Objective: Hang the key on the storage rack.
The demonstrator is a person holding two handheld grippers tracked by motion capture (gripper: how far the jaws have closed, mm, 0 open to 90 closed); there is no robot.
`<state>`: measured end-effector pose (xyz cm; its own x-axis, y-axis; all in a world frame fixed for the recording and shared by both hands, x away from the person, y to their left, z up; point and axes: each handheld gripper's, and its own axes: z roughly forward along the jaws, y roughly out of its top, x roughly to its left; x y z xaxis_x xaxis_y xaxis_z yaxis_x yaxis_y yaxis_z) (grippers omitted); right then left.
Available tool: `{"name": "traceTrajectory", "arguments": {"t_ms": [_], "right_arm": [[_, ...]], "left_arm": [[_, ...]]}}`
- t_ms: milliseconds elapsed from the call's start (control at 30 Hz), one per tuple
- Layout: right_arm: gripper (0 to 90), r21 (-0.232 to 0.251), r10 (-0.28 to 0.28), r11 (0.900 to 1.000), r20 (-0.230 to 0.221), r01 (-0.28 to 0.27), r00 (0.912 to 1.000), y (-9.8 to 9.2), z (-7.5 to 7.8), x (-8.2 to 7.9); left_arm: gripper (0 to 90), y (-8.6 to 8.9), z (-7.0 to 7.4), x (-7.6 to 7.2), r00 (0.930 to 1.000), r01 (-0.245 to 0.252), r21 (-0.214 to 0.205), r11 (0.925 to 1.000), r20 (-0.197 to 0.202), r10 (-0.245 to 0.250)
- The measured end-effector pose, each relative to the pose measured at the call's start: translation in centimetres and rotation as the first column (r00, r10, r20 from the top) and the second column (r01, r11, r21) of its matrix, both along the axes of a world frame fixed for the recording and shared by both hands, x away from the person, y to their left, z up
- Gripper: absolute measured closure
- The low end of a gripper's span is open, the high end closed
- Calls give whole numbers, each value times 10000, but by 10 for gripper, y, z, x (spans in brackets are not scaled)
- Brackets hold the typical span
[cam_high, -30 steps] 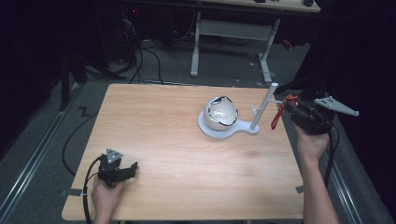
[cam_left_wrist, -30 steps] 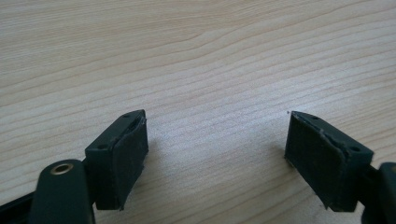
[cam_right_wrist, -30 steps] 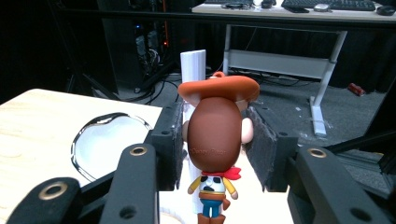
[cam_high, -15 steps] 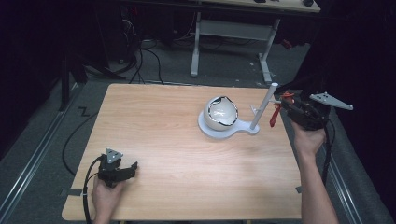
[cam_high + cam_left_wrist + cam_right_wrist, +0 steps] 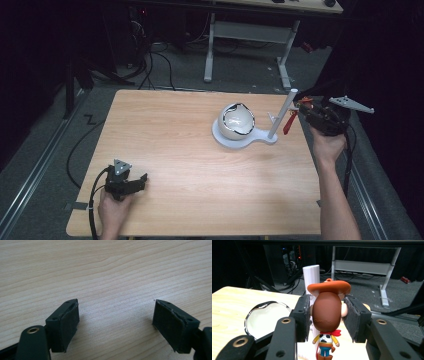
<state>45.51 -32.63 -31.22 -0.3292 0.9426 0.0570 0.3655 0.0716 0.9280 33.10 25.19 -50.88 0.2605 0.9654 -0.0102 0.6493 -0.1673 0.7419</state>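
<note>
Right gripper [image 5: 327, 315], held above the far right edge of the light wooden table [image 5: 190, 150]: jaws closed on the brown head of a small cowboy figurine with an orange hat and red neckerchief [image 5: 327, 312], its body hanging below the pads. Directly beyond the jaws stands a white upright post [image 5: 311, 275]; its white base [image 5: 237, 141] carries a glossy white bowl with dark rim markings [image 5: 237, 120], possibly cracked. Left gripper [image 5: 116, 322]: jaws wide apart, bare tabletop between them.
</note>
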Motion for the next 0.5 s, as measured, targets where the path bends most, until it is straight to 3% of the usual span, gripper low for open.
{"name": "traceTrajectory", "arguments": {"t_ms": [500], "right_arm": [[584,-23,-181,9998,-183,180,9997,-6,-4,2]], "left_arm": [[217,0,0,0,10000,-1,-3,10000,-1,1]]}}
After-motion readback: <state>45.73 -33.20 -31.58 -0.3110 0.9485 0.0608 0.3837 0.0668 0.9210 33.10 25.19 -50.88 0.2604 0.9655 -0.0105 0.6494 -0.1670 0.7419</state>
